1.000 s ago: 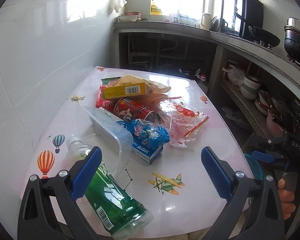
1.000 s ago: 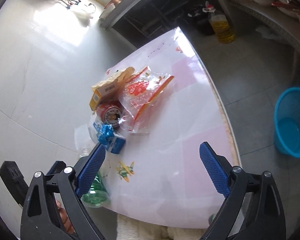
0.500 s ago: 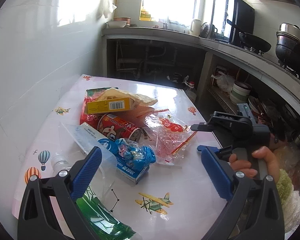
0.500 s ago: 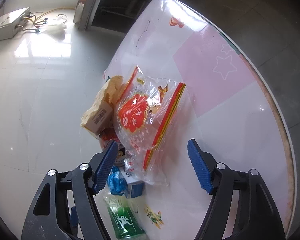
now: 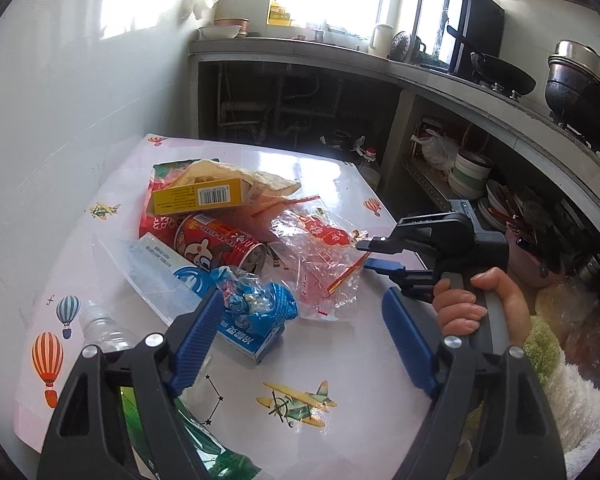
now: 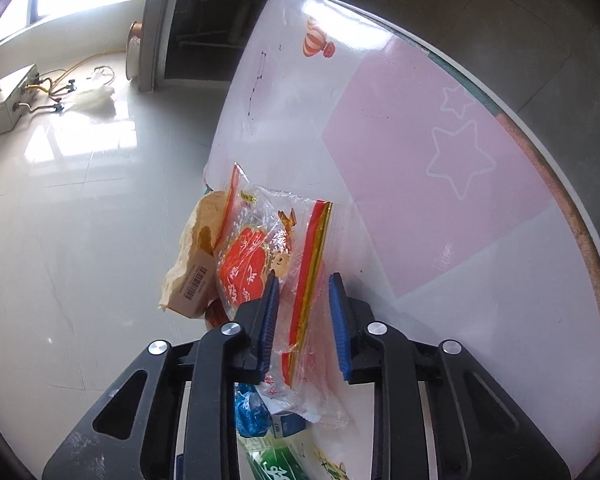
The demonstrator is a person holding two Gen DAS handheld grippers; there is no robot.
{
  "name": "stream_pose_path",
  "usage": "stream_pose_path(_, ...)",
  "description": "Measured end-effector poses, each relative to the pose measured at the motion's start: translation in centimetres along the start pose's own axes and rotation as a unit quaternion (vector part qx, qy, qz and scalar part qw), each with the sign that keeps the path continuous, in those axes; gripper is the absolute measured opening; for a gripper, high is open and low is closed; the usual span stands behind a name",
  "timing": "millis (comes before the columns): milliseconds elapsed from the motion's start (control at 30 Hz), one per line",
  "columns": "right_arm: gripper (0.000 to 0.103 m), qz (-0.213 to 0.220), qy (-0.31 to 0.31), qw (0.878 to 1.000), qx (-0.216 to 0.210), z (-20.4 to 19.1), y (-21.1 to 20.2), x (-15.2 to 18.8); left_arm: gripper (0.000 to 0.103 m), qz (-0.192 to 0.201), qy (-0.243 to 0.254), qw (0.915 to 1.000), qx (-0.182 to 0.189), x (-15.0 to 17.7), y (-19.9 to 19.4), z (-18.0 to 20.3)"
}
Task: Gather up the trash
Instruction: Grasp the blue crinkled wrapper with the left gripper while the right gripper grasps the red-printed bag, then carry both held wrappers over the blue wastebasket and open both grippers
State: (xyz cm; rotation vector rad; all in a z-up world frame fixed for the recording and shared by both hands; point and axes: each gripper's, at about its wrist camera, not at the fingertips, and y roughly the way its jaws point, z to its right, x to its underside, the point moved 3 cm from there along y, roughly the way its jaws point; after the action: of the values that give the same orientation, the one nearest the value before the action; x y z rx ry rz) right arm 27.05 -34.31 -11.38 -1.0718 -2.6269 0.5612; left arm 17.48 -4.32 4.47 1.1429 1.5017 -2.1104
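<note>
Nearest the left wrist camera, the left gripper (image 5: 302, 332) hangs over the near edge of the table (image 5: 340, 380), its blue pads fairly wide and narrowing, with nothing pressed between them. Under its left finger lies a green-labelled plastic bottle (image 5: 204, 446) on its side. Just beyond the pads sit a crumpled blue wrapper (image 5: 260, 300) on a small blue-and-white carton (image 5: 248, 338), with a clear plastic sheet (image 5: 148, 268) beside them to the left. Farther back lies a red can (image 5: 220, 242) on its side, then a yellow box (image 5: 198, 199) with a barcode resting on a tan paper bag (image 5: 236, 172) and a red packet beneath. To the right of the can lies the clear snack bag (image 5: 320, 256) with red print, at the middle of the table. The right gripper (image 5: 374, 254) reaches in from the right, held by a hand (image 5: 476, 304) in a fluffy sleeve; seen from the right wrist, the right gripper (image 6: 302, 320) has narrow pads closing with the snack bag's (image 6: 256, 256) red-and-gold edge strip between them, and whether the pads already press it cannot be told. Behind the table runs a kitchen counter (image 5: 340, 50) with pots (image 5: 580, 84) and a dark cabinet (image 5: 458, 26).
</note>
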Motion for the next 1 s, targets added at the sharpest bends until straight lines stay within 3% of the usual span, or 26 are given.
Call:
stream_pose_path(133, 0.009, 0.000, 0.011, 1.000, -0.025, 0.4, -0.6, 0.2, 0.066, -0.017, -0.003, 0.9998, 0.002, 0.0, 1.0, -0.2)
stream_pose_path(300, 0.007, 0.002, 0.031, 0.998, -0.052, 1.2, -1.6, 0.1, 0.056, -0.047, 0.036, 0.9973, -0.042, -0.6, 3.6, 0.5)
stream_pose_path(467, 0.006, -0.002, 0.051, 0.996, -0.077, 2.2, -2.5, -0.2, 0.048, -0.098, 0.093, 0.9867, -0.091, -0.4, 7.0, 1.1)
stream_pose_path(600, 0.005, -0.007, 0.059, 0.993, -0.097, 2.7, -3.0, -0.1, 0.030, -0.127, 0.102, 0.9790, -0.123, 0.3, 8.7, 0.4)
stream_pose_path(833, 0.004, -0.013, 0.072, 0.987, -0.145, 2.3, -3.6, 0.3, 0.011, -0.113, 0.089, 0.9815, -0.127, 0.0, 8.3, -0.6)
stream_pose_path(1000, 0.004, -0.007, 0.064, 0.985, -0.162, 2.1, -5.3, 0.7, 0.005, -0.087, 0.068, 0.9880, -0.108, -0.8, 6.5, -1.0)
